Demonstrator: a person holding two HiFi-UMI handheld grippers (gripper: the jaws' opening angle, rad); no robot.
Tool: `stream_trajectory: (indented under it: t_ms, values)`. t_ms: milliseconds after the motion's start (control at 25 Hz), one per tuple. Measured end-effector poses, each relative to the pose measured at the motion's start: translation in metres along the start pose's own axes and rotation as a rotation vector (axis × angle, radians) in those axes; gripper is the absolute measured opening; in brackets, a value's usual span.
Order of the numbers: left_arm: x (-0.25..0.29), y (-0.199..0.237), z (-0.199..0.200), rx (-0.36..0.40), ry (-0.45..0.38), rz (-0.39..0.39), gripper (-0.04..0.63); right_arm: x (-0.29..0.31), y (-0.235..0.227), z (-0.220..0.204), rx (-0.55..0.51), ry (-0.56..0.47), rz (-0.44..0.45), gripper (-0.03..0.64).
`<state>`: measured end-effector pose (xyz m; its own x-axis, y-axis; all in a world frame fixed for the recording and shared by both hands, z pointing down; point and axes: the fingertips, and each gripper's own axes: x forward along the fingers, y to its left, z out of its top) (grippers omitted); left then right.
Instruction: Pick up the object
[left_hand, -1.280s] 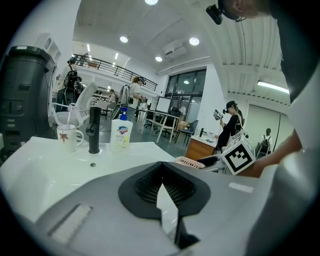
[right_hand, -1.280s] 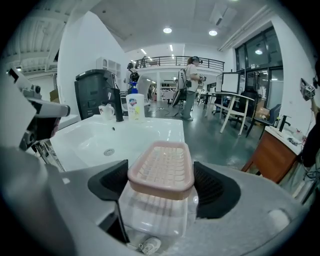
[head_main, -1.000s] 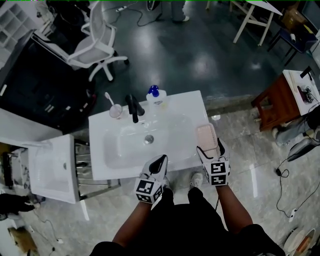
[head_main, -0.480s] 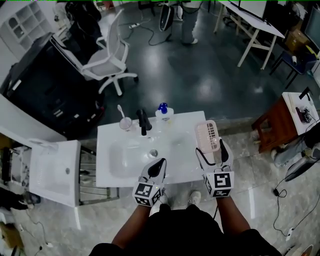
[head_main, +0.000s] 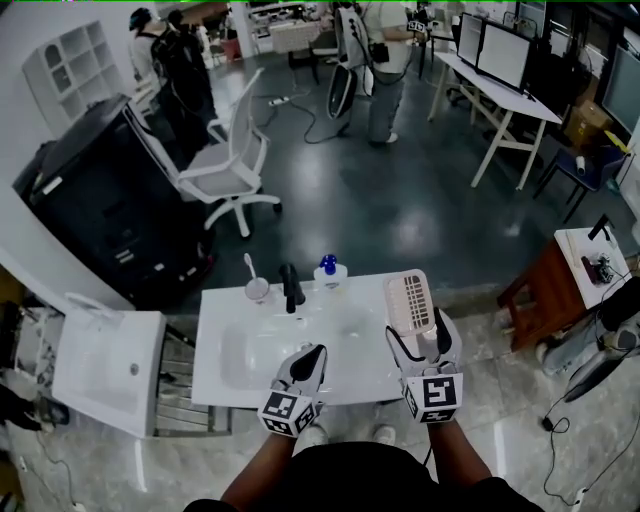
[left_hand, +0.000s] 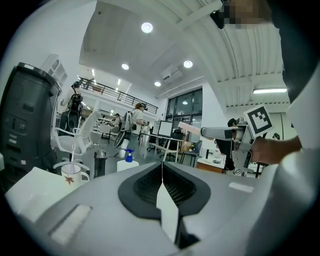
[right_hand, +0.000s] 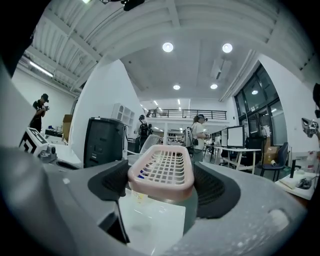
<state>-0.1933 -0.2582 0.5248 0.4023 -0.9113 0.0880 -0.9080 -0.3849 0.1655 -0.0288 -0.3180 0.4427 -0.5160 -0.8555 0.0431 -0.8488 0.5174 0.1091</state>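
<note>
A pink slotted plastic basket (head_main: 410, 298) hangs above the right end of the white sink counter (head_main: 215, 345), its far end pointing away from me. My right gripper (head_main: 417, 328) is shut on the basket's near end, one jaw on each long side. In the right gripper view the basket (right_hand: 162, 170) fills the gap between the wide-set jaws of that gripper (right_hand: 161, 189). My left gripper (head_main: 316, 355) is shut with nothing in it, over the counter's front edge. Its jaws meet in a thin line in the left gripper view (left_hand: 162, 175).
On the counter's back edge stand a cup with a toothbrush (head_main: 257, 288), a black faucet (head_main: 290, 288) and a blue-capped soap bottle (head_main: 328, 272). A white office chair (head_main: 225, 170), a black cabinet (head_main: 100, 190), a white unit (head_main: 105, 365) and a brown stool (head_main: 535, 290) surround it.
The right gripper has raised the pink basket off the counter's right end. The head view has tilted up, showing more of the room. The left gripper stays shut near the front edge.
</note>
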Motion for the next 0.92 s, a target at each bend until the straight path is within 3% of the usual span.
stream_trajectory:
  t_ms: [240,480,920]
  values:
    - [0.004,-0.001,0.002,0.018,-0.003,0.000,0.023,0.001,-0.004,-0.004,0.000,-0.004,-0.001,0.407]
    - [0.011,0.000,-0.004,0.066,0.044,0.024,0.020,0.002,-0.005,-0.007,-0.005,0.002,0.005,0.407]
    - [0.012,-0.003,0.000,0.069,0.041,0.029,0.018,0.006,-0.003,-0.008,-0.008,0.005,0.024,0.407]
